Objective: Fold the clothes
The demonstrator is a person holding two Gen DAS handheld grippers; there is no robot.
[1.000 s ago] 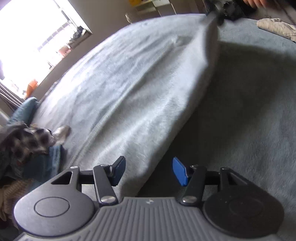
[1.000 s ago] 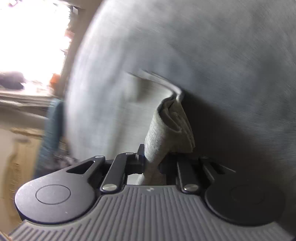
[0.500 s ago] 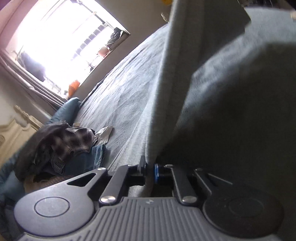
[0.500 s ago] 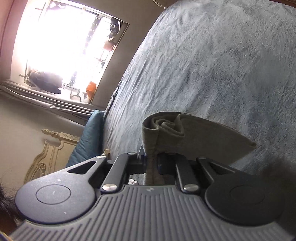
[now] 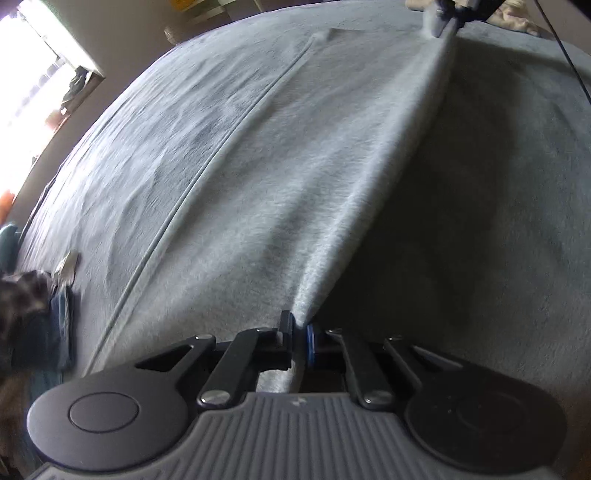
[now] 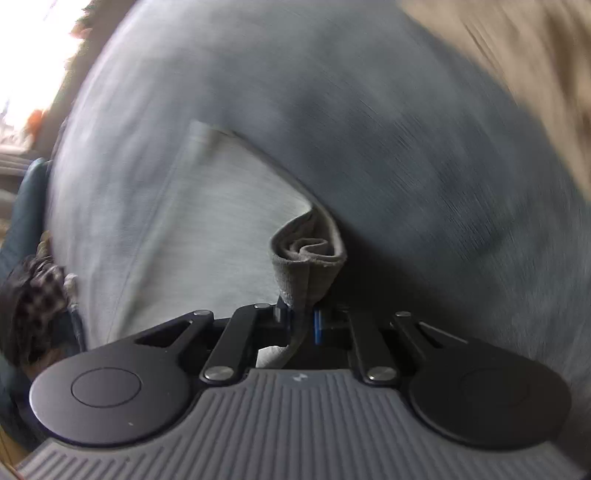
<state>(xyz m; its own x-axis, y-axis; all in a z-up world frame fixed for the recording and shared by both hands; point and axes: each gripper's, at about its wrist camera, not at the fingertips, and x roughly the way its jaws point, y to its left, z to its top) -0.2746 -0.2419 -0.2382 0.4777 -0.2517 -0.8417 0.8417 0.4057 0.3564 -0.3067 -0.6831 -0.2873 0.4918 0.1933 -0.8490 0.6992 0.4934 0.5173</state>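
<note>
A light grey garment (image 5: 295,177) lies spread over the blue-grey bed cover (image 5: 498,221). My left gripper (image 5: 299,332) is shut on the garment's near edge, and the cloth runs taut from it up to the far top, where my right gripper (image 5: 443,18) pinches the other end. In the blurred right wrist view, my right gripper (image 6: 303,319) is shut on a bunched fold of the grey garment (image 6: 306,254), which curls just above the pads and spreads flat to the left.
A heap of clothes with a dark checked shirt (image 5: 22,295) and jeans (image 5: 59,325) sits at the bed's left side. Beige cloth (image 5: 517,18) lies at the far right. A bright window (image 5: 29,74) is at left.
My left gripper went from open beside the garment edge to shut on it, and the cloth is now stretched between both grippers. The right gripper swept sideways while keeping hold of its fold.
</note>
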